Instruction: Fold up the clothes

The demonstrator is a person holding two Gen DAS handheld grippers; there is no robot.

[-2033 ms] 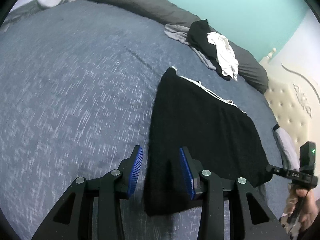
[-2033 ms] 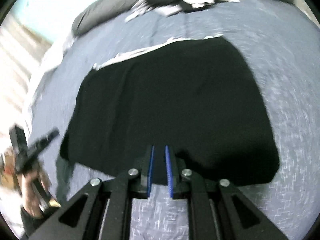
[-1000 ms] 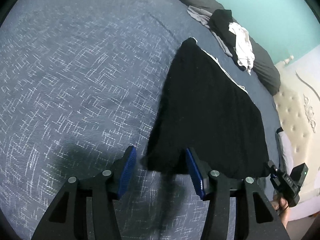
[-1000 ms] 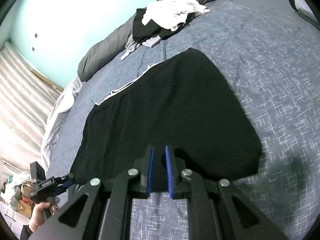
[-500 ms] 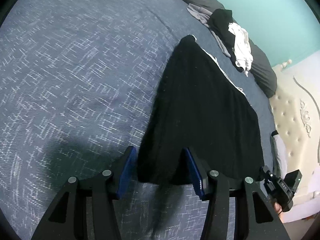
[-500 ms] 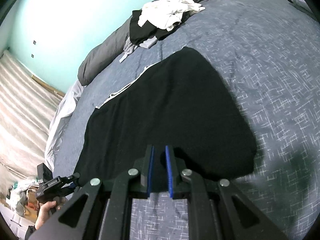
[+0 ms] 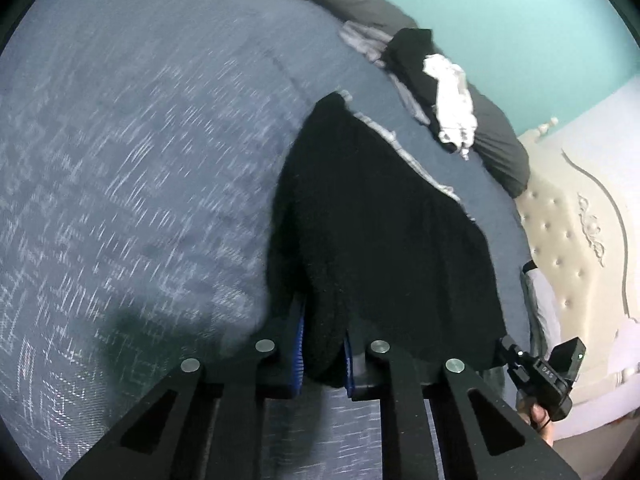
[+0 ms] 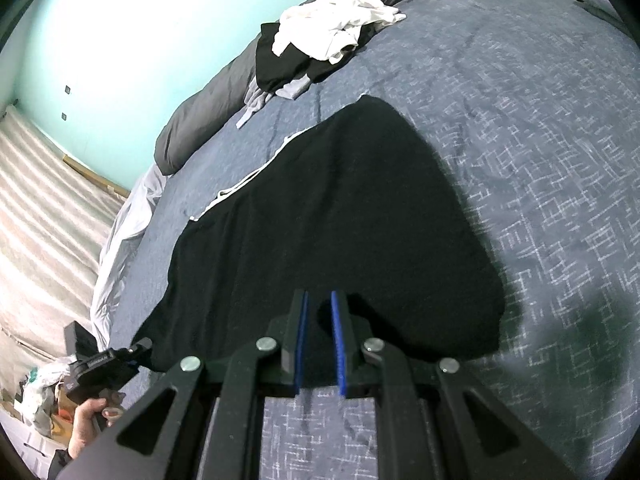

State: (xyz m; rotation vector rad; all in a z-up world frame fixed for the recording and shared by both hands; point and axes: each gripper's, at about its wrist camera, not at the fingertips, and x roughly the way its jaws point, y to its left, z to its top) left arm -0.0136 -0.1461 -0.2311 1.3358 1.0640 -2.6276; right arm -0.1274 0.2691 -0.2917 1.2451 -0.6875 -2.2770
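Left jaws now clamp black garment (image 7: pixel 384 240).

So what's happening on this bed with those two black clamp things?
A person is folding a black garment spread on a blue bedspread. The left gripper and right gripper each pinch its near edge. A pile of clothes waits by the grey pillows.

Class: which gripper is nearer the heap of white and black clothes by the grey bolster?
Neither clearly: both the left gripper and the right gripper grip the black garment at its near hem, far from the heap.
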